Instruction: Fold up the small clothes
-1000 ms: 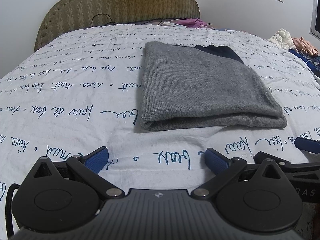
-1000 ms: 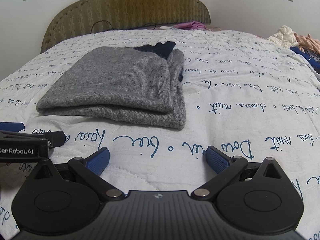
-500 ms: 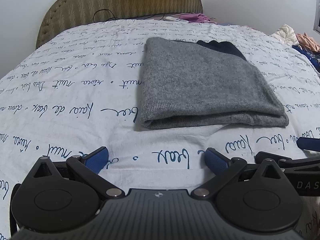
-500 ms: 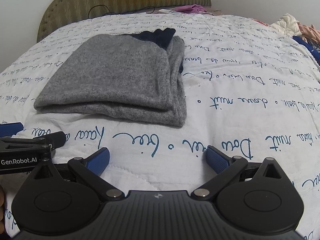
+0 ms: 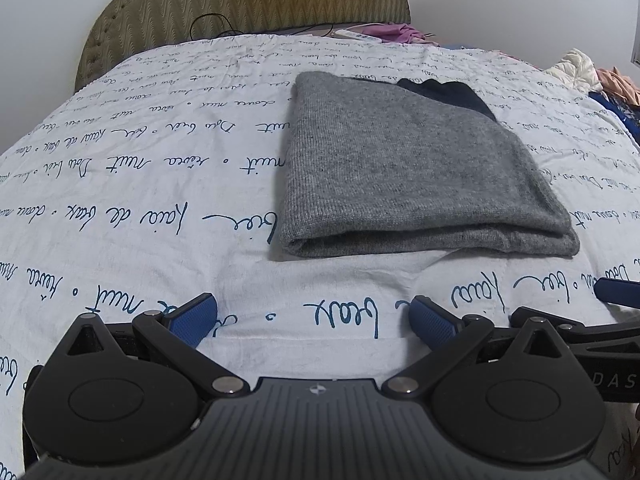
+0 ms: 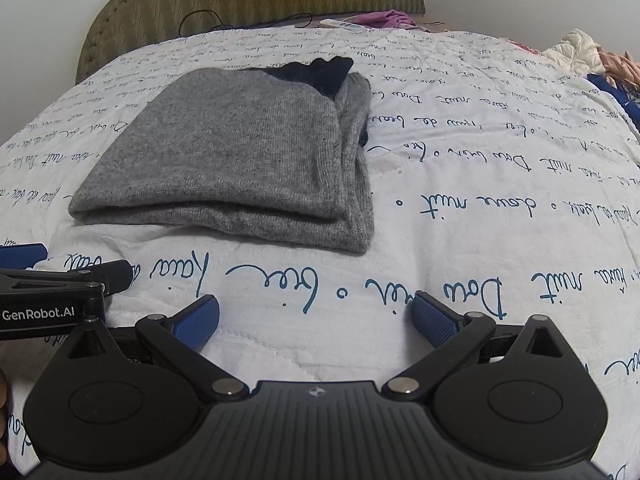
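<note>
While the folded grey sweater (image 5: 416, 172) is lying flat on the bed, a dark navy part (image 5: 448, 94) is peeking out at its far right corner. In the right wrist view the grey sweater (image 6: 240, 156) is showing stacked layers along its near and right edges. It is resting on a white quilt (image 5: 140, 200) printed with rows of blue handwriting, which is covering the whole bed. Beyond it, an olive padded headboard (image 5: 248, 0) is standing against a pale wall, with a black cable (image 5: 208, 26) looping at its foot and a pinkish-purple cloth (image 5: 394, 32) lying beside a white remote-like thing at the far edge. Off to the far right, a heap of clothes (image 5: 588, 76) in cream and peach is sitting.

The left gripper (image 5: 314, 316) is hovering low over the quilt, just near of the sweater, its blue-padded fingers (image 5: 192, 314) spread wide with nothing between them. The right gripper (image 6: 316, 316) is hanging beside it, to the right, equally wide apart and holding nothing, near the sweater's right corner. Neither is touching the knit.
</note>
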